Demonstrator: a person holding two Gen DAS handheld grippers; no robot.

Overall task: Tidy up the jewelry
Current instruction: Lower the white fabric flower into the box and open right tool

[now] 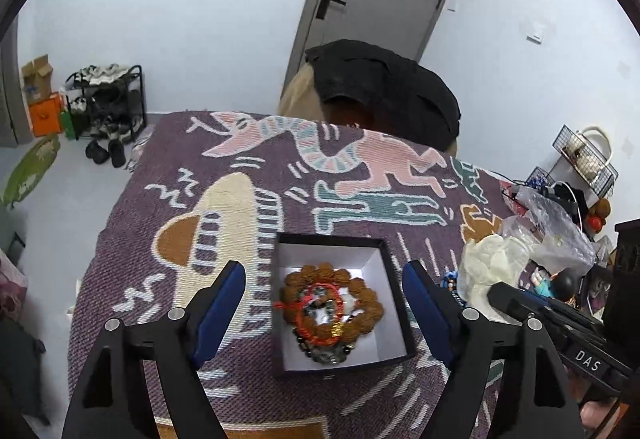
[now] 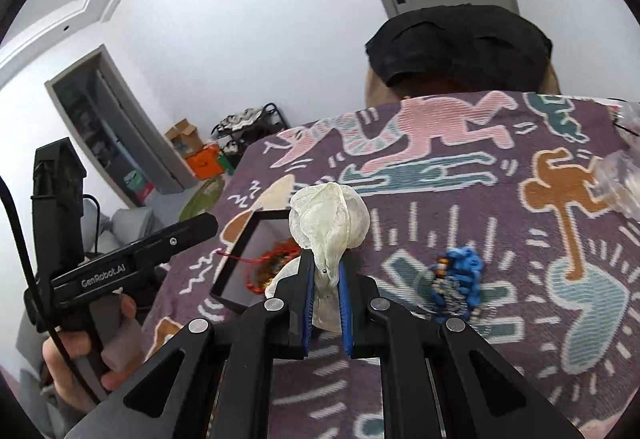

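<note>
A black box with a white inside (image 1: 332, 238) lies on the patterned cloth. It holds a brown bead bracelet (image 1: 366, 293), a red cord bracelet (image 1: 316, 337) and dark beads. My left gripper (image 1: 324, 268) hovers over the box, open, with nothing between its blue pads (image 1: 218, 313). My right gripper (image 2: 324, 264) is shut on the neck of a cream mesh pouch (image 2: 328, 213), held up above the cloth just right of the box (image 2: 234, 239). In the left wrist view the pouch (image 1: 490, 265) shows beside the box. A blue bead piece (image 2: 460, 271) lies on the cloth to the right.
A purple woven cloth (image 1: 160, 199) covers the table. Clear plastic bags (image 1: 560, 231), small figures and a wire basket (image 1: 584, 159) crowd its right side. A chair draped in black cloth (image 1: 384, 87) stands behind. A hand (image 2: 76, 363) grips the left tool's handle.
</note>
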